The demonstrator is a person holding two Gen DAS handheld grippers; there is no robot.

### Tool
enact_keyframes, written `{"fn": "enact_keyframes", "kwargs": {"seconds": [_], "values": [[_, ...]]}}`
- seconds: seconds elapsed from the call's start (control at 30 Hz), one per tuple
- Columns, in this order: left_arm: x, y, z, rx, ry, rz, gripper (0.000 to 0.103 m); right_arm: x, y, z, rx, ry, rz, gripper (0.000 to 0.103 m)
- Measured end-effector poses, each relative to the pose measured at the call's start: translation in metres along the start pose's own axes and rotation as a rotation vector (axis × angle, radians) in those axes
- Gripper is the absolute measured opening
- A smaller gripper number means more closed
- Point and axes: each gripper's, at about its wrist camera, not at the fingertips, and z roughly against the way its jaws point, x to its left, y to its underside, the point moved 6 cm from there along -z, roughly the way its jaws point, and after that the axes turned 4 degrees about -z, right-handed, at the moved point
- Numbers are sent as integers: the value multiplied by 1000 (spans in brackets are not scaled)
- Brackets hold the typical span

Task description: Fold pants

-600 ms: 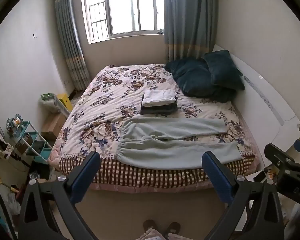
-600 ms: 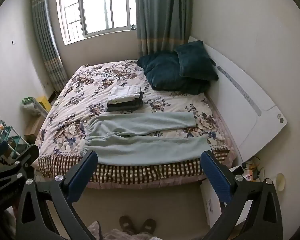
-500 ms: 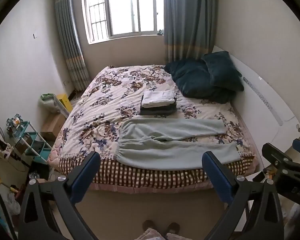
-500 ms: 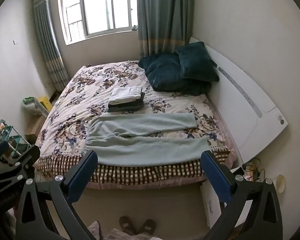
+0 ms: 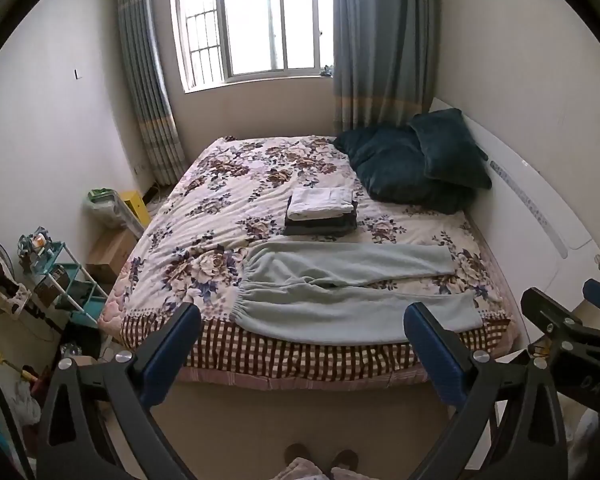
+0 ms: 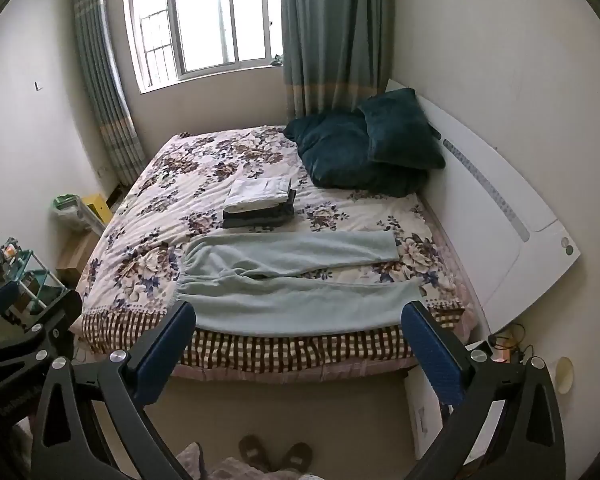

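Pale green pants [image 5: 340, 284] lie spread flat across the near end of the bed, waistband to the left, legs pointing right; they also show in the right wrist view [image 6: 284, 280]. The near leg hangs slightly over the bed's front edge. My left gripper [image 5: 300, 344] is open and empty, held back from the bed above the floor. My right gripper [image 6: 298, 344] is open and empty too, at a similar distance. Each gripper shows at the edge of the other's view.
The bed [image 5: 236, 216] has a floral cover with a checked front edge. A stack of folded clothes [image 5: 320, 210] lies behind the pants. Dark teal pillows [image 5: 416, 168] lean on the white headboard [image 5: 540, 216] at right. A teal shelf rack [image 5: 56, 280] and boxes stand left.
Both grippers have shifted slightly forward and upward toward the bed. The pants have not moved.
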Motion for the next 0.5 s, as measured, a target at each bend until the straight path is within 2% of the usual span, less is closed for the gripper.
{"fn": "enact_keyframes", "kwargs": {"seconds": [0.5], "values": [[-5,-7,1,-2,-18,-3,103,6,1,-1,2,-8,6,103]]}}
